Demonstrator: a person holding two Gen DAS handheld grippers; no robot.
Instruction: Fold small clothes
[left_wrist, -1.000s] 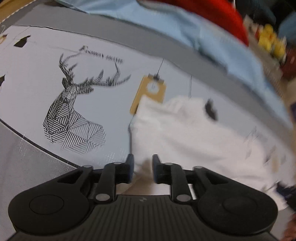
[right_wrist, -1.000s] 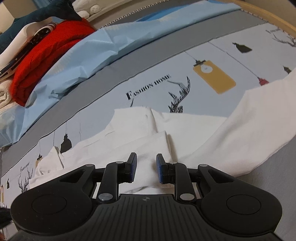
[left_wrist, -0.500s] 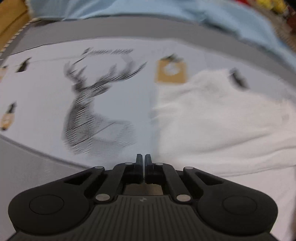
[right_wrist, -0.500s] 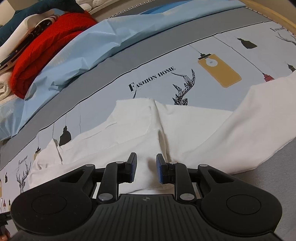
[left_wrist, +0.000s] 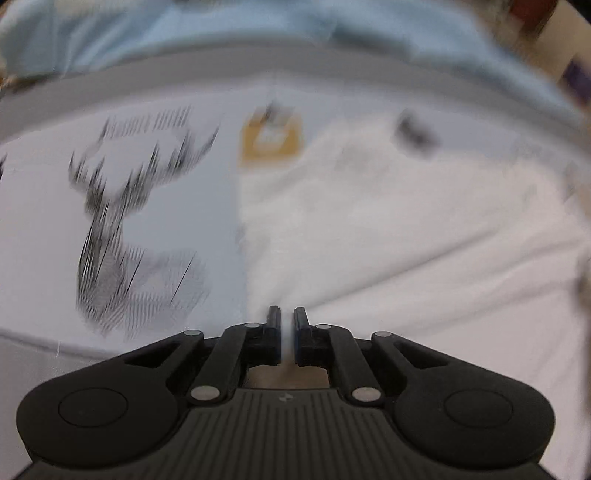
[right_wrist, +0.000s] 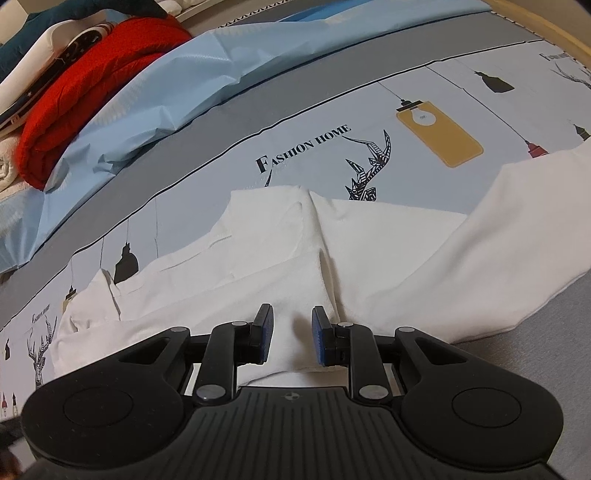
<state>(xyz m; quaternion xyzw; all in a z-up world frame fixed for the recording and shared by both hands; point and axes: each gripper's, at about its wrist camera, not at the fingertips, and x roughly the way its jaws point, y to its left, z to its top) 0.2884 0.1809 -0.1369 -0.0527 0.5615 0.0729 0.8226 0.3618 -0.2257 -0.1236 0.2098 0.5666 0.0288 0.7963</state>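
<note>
A white garment (right_wrist: 388, 236) lies spread on a printed bed sheet (right_wrist: 303, 144), with a sleeve folded across its middle. My right gripper (right_wrist: 291, 317) points down at its near edge, and a thick fold of white cloth fills the gap between its blue pads. The left wrist view is blurred by motion. There my left gripper (left_wrist: 286, 317) is shut on the near left edge of the white garment (left_wrist: 369, 229). Creases in the cloth run up to its fingertips. A deer print (left_wrist: 122, 221) on the sheet lies to the left of it.
A light blue cloth (right_wrist: 177, 88) lies crumpled along the far side of the sheet. Behind it at the far left is a pile with a red garment (right_wrist: 92, 74) and white and dark clothes. A wooden edge (right_wrist: 546, 26) shows at the far right.
My left gripper's jaws went from open to shut at the garment's left edge, and its view rolled and dropped closer to the cloth. The right gripper has stayed put.
</note>
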